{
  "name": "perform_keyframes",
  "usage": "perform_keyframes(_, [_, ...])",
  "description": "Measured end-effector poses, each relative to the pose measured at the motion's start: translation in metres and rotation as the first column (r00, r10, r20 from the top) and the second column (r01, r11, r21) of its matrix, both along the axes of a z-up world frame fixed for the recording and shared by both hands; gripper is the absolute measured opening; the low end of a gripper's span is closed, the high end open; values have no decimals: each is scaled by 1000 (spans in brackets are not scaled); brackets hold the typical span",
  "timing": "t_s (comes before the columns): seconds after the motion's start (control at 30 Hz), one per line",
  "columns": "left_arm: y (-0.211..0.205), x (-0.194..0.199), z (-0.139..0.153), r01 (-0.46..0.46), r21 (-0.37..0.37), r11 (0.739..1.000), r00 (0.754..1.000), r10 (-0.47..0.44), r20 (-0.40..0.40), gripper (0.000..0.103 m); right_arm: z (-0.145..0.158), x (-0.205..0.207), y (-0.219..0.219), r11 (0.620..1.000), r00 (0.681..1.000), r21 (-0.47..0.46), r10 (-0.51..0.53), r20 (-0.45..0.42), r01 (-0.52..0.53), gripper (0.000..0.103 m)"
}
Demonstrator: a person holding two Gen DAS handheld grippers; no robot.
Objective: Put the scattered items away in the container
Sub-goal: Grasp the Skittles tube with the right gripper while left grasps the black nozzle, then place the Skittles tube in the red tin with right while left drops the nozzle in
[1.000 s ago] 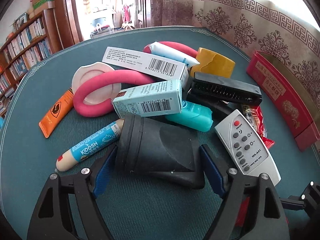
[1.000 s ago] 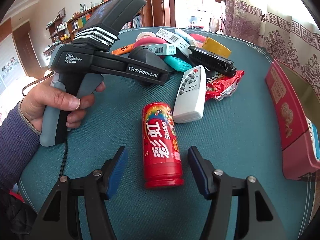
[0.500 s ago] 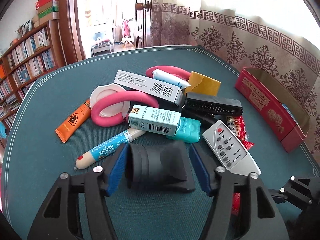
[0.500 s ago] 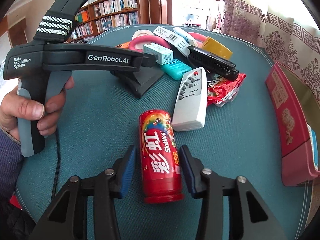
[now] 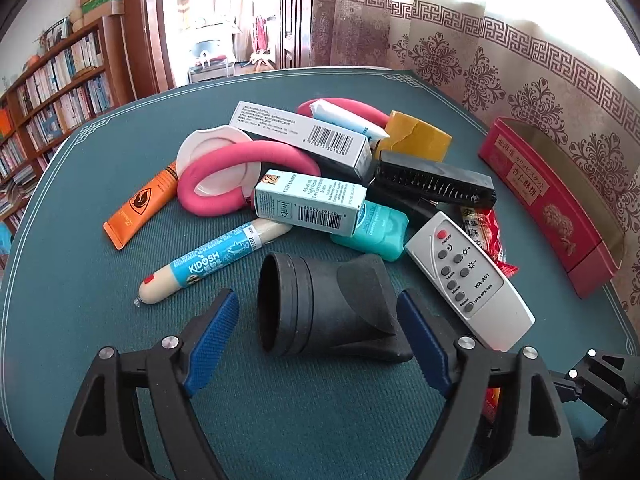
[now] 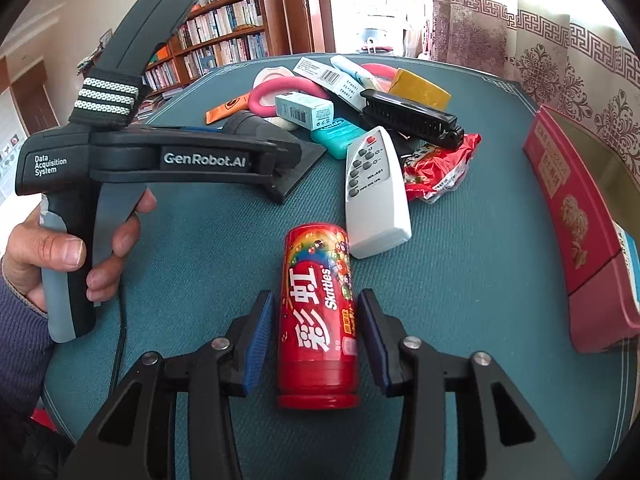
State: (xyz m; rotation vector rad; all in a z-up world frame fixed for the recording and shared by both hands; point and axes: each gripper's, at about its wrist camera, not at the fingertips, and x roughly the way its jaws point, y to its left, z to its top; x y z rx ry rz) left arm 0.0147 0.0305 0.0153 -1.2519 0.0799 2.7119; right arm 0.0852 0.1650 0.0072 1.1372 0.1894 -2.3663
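blue pads [image 6: 256, 340] astride red skittles can [image 6: 318, 312]

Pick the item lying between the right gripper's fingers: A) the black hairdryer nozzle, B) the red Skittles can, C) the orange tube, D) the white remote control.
B: in the right wrist view the red Skittles can lies on the table between the blue pads of the right gripper, with a small gap on each side.

On the green felt table [image 5: 80, 280]: two printed cardboard cartons [image 5: 310, 204] [image 5: 304, 136], two tubes, orange [image 5: 140, 208] and white [image 5: 348, 118], one pink foam ring [image 5: 224, 172], one white remote [image 5: 468, 280], one red Skittles can [image 6: 318, 312], one black nozzle [image 5: 324, 308], one red tin [image 5: 552, 208].
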Motion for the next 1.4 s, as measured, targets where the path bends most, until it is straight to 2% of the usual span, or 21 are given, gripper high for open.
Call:
perform_keyframes(0.1, [13, -4, -6, 5, -54, 999, 1000, -4, 5, 85, -1, -1, -2, 1000, 1000, 3, 7, -3, -7, 52])
perform_keyframes(0.17, [24, -9, -11, 6, -117, 993, 1000, -5, 11, 85, -1, 0, -3, 1000, 1000, 3, 12, -3, -12, 56])
perform_keyframes(0.23, [28, -9, -12, 6, -150, 989, 1000, -8, -17, 89, -1, 2, -2, 1000, 1000, 5, 14, -5, -14, 57])
perform_keyframes(0.3, [23, -12, -12, -2, -118, 993, 1000, 2, -4, 88, -1, 3, -3, 1000, 1000, 12, 13, -9, -13, 57])
perform_keyframes(0.33, [18, -14, -12, -15, -88, 996, 1000, 15, 5, 84, -1, 4, -4, 1000, 1000, 18, 11, -13, -11, 56])
perform_keyframes(0.37, [12, -15, -11, -32, -61, 998, 999, 33, 13, 84, -1, 4, -4, 1000, 1000, 25, 4, -19, -4, 50])
perform_keyframes(0.4, [6, -16, -10, -52, -48, 997, 998, 53, 17, 84, -1, 4, -3, 1000, 1000, 29, -2, -22, 3, 38])
perform_keyframes(0.5, [-5, -12, -5, -86, -28, 996, 996, 86, 2, 84, 2, 4, 2, 1000, 1000, 4, -7, -24, 7, 38])
perform_keyframes(0.63, [-10, -2, 11, -87, 0, 996, 995, 86, -45, 84, 9, 6, 9, 999, 999, -45, -15, -35, 13, 38])
perform_keyframes(0.77, [-5, 4, 27, -59, 6, 998, 995, 59, -79, 84, 20, 9, 18, 994, 998, -103, -38, -53, 33, 38])
perform_keyframes(0.97, [13, 8, 37, -7, 11, 1000, 996, 8, -85, 84, 37, 10, 41, 982, 990, -167, -105, -94, 88, 38])
perform_keyframes(1.13, [30, 13, 47, 31, -2, 1000, 994, -31, -105, 84, 55, 6, 76, 959, 964, -211, -222, -145, 189, 38])
perform_keyframes(1.4, [57, 14, 54, 84, -9, 996, 990, -85, -110, 84, 74, -3, 138, 903, 892, -241, -405, -202, 355, 38])
